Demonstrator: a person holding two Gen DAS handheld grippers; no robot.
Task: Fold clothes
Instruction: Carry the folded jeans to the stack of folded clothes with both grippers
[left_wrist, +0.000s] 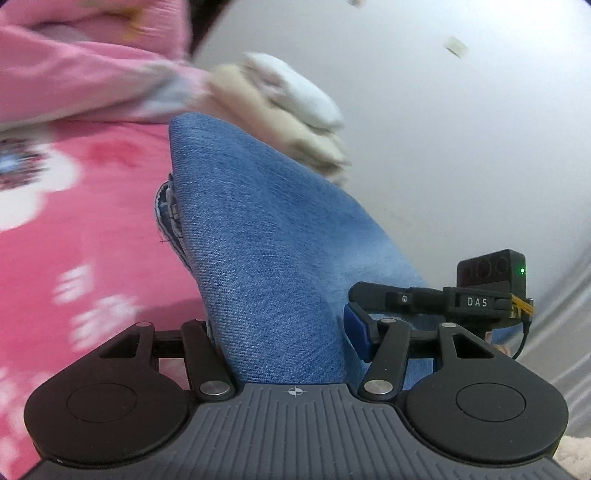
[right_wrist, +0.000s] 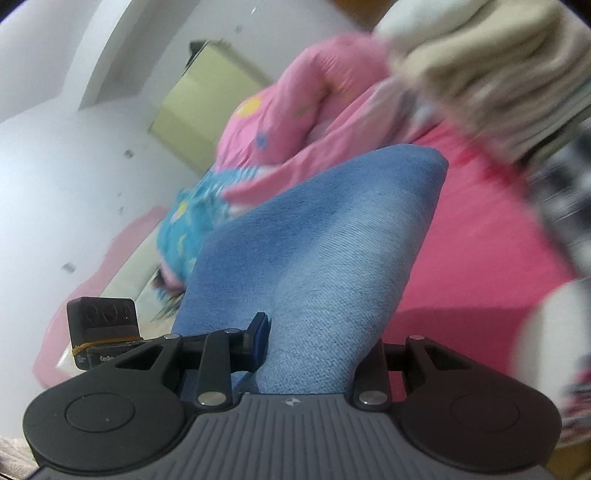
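Denim jeans (left_wrist: 266, 240) pinched in both tongs (left_wrist: 284, 332) (right_wrist: 317, 343), hiding their tips.

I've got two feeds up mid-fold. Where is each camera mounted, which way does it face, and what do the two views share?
Left wrist view: sits on the left tongs, looks forward along the fingers at the blue denim garment clamped between them, with the pink bedspread beyond; the other tongs show at its right edge.
Right wrist view: sits on the right tongs, faces the same denim gripped there, pink bedding and a wall behind.
Shared: the denim, the stack of folded beige clothes and the pink bedspread. No hand shows.
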